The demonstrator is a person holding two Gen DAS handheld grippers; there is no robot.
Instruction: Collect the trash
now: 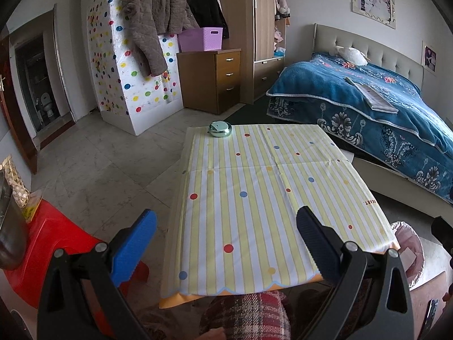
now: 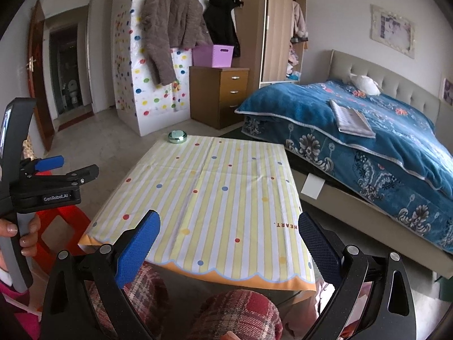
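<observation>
Hovering above the near edge of the worktop [image 1: 254, 198], both grippers stand with their jaws wide apart and nothing between them. The left gripper [image 1: 226, 243] frames the striped, dotted cloth that covers the worktop; the right gripper [image 2: 229, 250] frames the same cloth from a little further to the right, and in its view the left one shows off to the left, held in a hand [image 2: 19, 235].

No loose scrap or wrapper shows on the cloth. The only thing on it is a small round green tin [image 1: 220, 129], well ahead of both sets of jaws at the far left corner. Whether it counts as trash I cannot tell.

Just right of the left jaws, beside the worktop's near corner, stands a bin with a pinkish liner [image 1: 407, 252], its mouth open. It probably sits there so that anything lifted from the cloth has only a short way to go. A red stool [image 1: 56, 240] sits to the left of the left jaws, with a dark pot on it.

Judging from the bare cloth, the collecting looks either finished or not begun; the open, raised jaws suit a resting pose between moves.
</observation>
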